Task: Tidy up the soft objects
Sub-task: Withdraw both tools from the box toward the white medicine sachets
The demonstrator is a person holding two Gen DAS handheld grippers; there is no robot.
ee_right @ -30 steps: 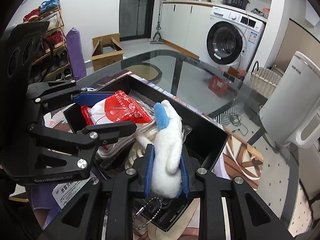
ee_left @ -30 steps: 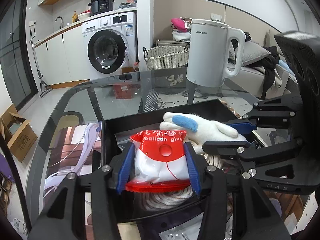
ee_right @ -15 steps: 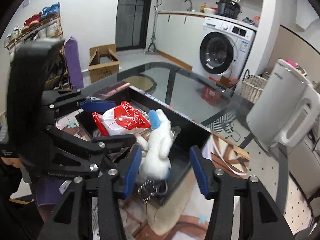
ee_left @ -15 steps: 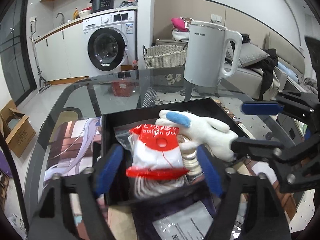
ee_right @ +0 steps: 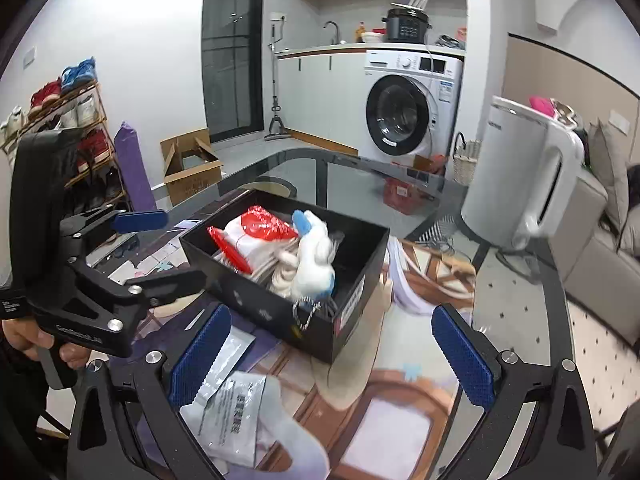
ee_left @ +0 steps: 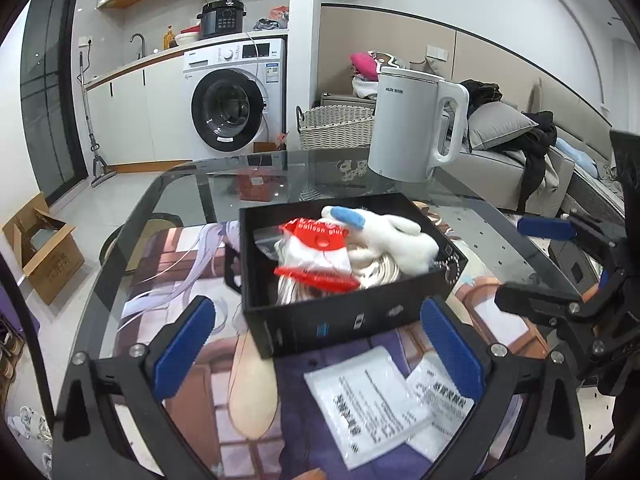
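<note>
Both grippers stand clear of the black box (ee_left: 344,316), jaws spreading wide with nothing between them: the left gripper (ee_left: 316,344) points at the box's near wall, the right gripper (ee_right: 332,356) at its corner. Inside the box lie a red-and-white packet (ee_left: 316,252), a white plush toy (ee_left: 392,240) with a blue ear, and a coil of white rope (ee_left: 380,270) beneath them, the toy's key chain (ee_right: 306,312) hanging over the rim. That part of the tidying looks done. Still loose on the printed mat (ee_left: 180,264) in front are flat plastic packets (ee_left: 376,396), likely next if they count as soft goods.
</note>
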